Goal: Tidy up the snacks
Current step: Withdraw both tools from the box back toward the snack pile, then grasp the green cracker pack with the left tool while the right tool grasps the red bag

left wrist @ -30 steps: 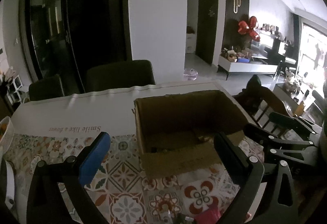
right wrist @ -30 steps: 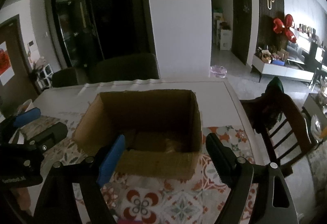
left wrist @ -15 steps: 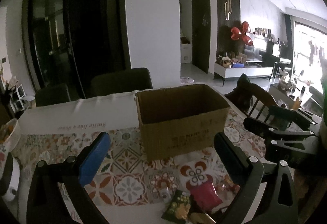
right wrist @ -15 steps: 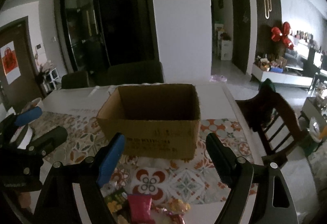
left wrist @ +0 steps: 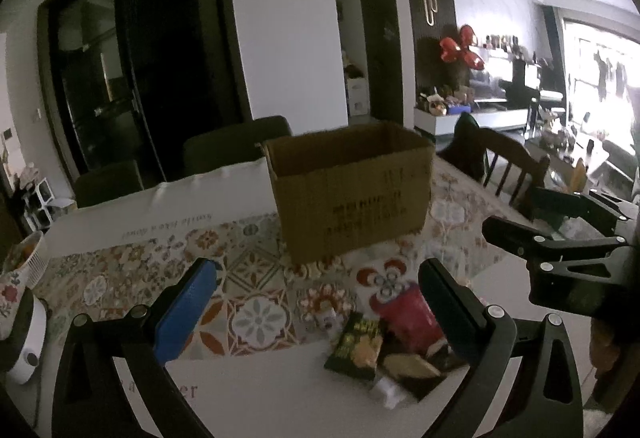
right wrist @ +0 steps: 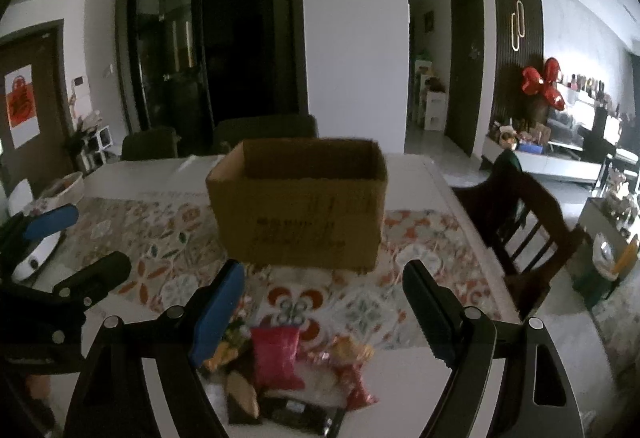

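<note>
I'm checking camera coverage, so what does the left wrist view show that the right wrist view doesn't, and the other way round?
Only the left wrist view shows the bright window at far right and the green snack packet face-up.

Only the right wrist view shows the brown door with a red poster at far left and the yellow snack.

Both share the open cardboard box, the patterned table runner, the red snack bag, the wooden chair and the red bow. Both pairs of fingers are open and empty.

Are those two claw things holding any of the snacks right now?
No. The left gripper and right gripper are both open and empty; the pile of snack packets lies untouched on the table.
</note>
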`<state>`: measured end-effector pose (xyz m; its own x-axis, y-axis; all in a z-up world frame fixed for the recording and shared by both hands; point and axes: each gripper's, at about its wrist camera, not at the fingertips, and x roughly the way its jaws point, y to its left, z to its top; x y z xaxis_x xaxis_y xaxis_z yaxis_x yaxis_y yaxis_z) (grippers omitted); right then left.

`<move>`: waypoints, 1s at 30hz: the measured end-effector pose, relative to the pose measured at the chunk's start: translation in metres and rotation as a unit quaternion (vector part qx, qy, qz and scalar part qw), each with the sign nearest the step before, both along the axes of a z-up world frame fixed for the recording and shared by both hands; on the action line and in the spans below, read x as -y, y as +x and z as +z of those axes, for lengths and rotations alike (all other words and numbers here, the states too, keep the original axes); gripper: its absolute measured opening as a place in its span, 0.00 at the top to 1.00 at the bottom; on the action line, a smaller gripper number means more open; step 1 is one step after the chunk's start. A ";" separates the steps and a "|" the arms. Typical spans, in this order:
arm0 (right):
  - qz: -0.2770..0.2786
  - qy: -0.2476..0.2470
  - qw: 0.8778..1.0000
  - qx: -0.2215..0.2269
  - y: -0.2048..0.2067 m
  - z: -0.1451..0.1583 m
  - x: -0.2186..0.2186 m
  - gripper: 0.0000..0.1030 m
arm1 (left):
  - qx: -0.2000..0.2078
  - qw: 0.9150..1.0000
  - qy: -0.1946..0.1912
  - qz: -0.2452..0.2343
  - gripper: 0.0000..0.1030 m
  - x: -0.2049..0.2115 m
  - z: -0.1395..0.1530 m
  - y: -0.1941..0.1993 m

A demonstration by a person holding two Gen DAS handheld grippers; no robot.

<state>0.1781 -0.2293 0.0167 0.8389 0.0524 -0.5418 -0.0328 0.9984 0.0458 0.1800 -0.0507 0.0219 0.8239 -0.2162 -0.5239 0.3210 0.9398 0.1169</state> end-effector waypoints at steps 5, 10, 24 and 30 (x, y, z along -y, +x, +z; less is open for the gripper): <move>0.013 0.008 1.000 -0.022 -0.010 -0.024 -0.008 0.21 | -0.007 1.000 0.011 -0.013 0.00 -0.004 -0.024 -0.011; 0.028 0.004 0.999 -0.041 -0.013 -0.047 -0.018 0.21 | -0.021 0.999 0.019 -0.030 0.00 -0.005 -0.046 -0.015; 0.053 -0.019 0.996 -0.070 0.001 -0.089 -0.037 0.21 | -0.058 0.996 0.034 -0.053 0.04 -0.005 -0.097 -0.001; 0.057 -0.024 0.995 -0.080 0.011 -0.098 -0.040 0.22 | -0.069 0.995 0.045 -0.065 0.08 0.002 -0.110 0.012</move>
